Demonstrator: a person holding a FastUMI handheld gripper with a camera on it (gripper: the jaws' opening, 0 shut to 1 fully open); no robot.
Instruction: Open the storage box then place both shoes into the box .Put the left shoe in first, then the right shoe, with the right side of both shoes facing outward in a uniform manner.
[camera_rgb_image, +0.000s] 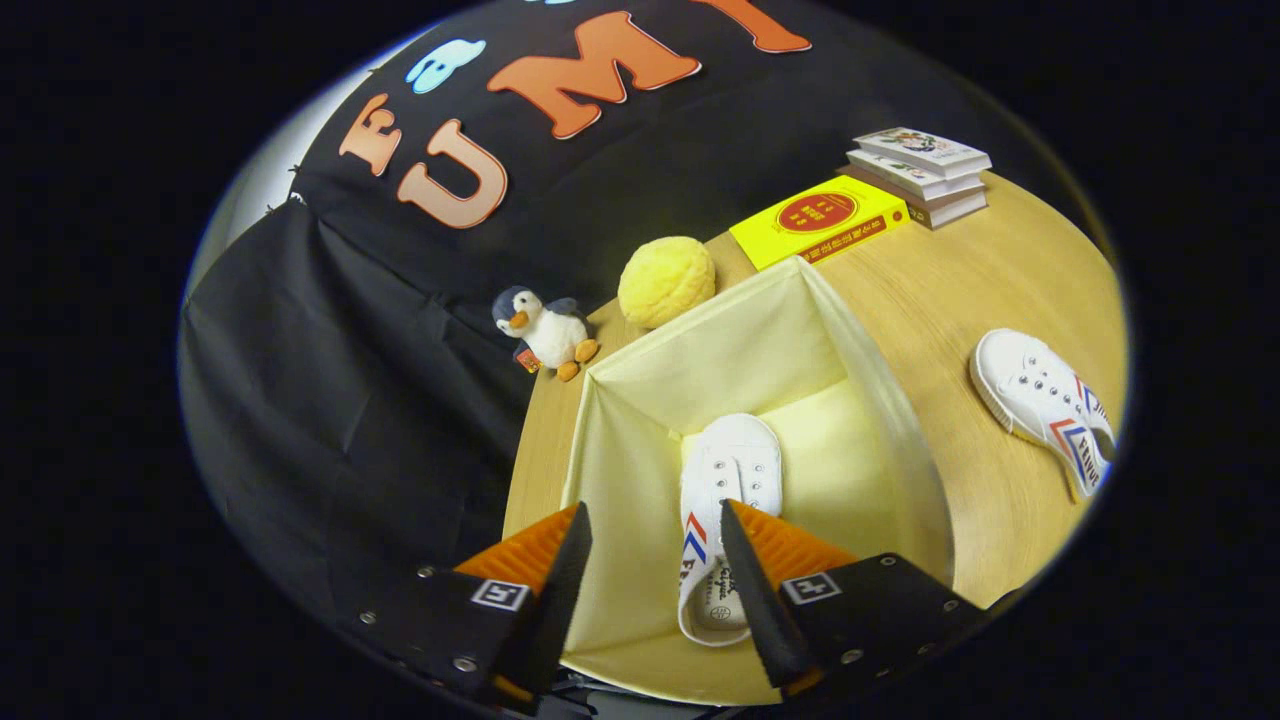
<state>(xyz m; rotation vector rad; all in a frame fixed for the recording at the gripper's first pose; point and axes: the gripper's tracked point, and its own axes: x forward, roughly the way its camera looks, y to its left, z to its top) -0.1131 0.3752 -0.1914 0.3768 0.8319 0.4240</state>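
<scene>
Even, fairly bright light falls from above, leaving the pale lining of the storage box nearly washed out and a soft sheen on the wooden surface, with only faint shadows under the things on it. The fisheye lens bends straight edges strongly and darkens the rim. The spread fingers of the hand-held gripper look slightly soft; the mid-scene is sharp.

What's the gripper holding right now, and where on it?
Nothing. The gripper is open above the storage box; the white shoe lies in the box, beside one finger, not pinched.
</scene>
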